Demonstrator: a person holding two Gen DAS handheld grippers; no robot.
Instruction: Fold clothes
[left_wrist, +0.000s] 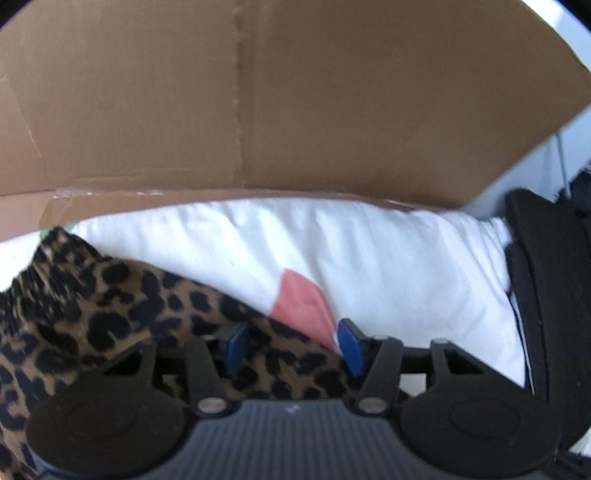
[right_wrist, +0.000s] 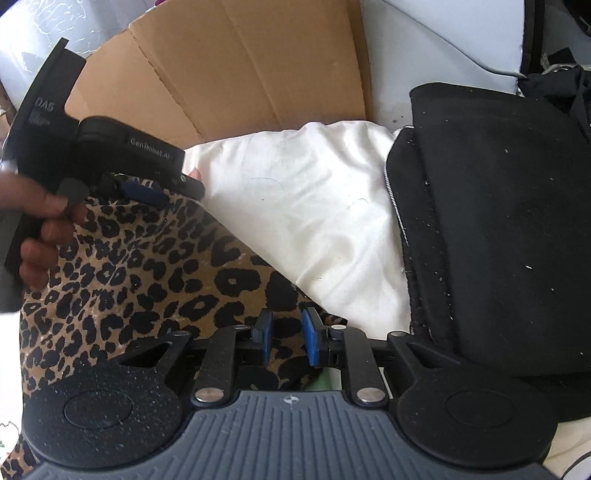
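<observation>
A leopard-print garment (right_wrist: 147, 277) lies spread over a white sheet (right_wrist: 314, 206). It also shows in the left wrist view (left_wrist: 110, 314). My left gripper (left_wrist: 291, 345) has its blue pads apart, with leopard fabric lying between them. In the right wrist view the left gripper (right_wrist: 144, 190), held by a hand, rests on the garment's far edge. My right gripper (right_wrist: 286, 339) has its blue pads a small gap apart over the garment's near right edge, with fabric between them. A pink patch (left_wrist: 303, 302) shows on the white sheet just beyond the left gripper.
A flattened cardboard sheet (left_wrist: 295, 110) stands behind the white sheet; it also shows in the right wrist view (right_wrist: 229, 66). A black padded bag or cushion (right_wrist: 498, 221) lies to the right, touching the sheet's edge, and shows in the left wrist view (left_wrist: 550, 295).
</observation>
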